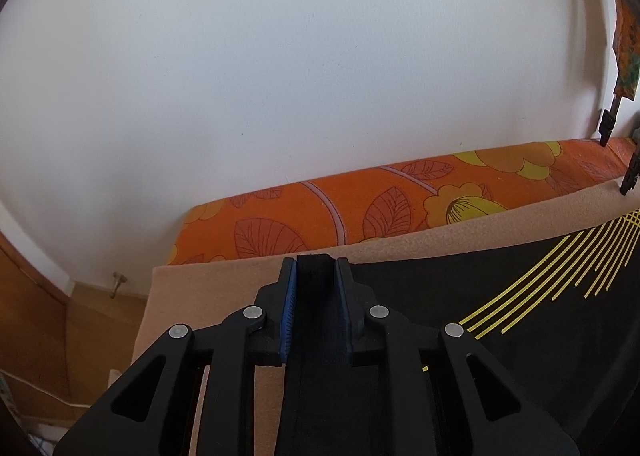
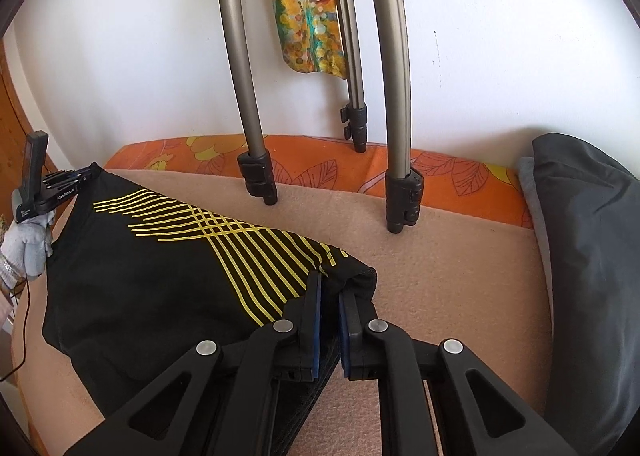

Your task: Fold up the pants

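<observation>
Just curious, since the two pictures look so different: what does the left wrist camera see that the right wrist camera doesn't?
Only the left view shows the wooden floor beside the bed.

Only the right view shows the dark pillow, the whole colourful cloth, and the gloved hand holding the left gripper.

Both show the black pants with yellow stripes, the beige blanket, and the orange flowered sheet.

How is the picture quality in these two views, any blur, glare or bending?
Left wrist view: sharp, soft even daylight on the wall, dark fisheye corners. Right wrist view: sharp too, no glare; the straight stand legs bow outward, and the black pants stay readable.
</observation>
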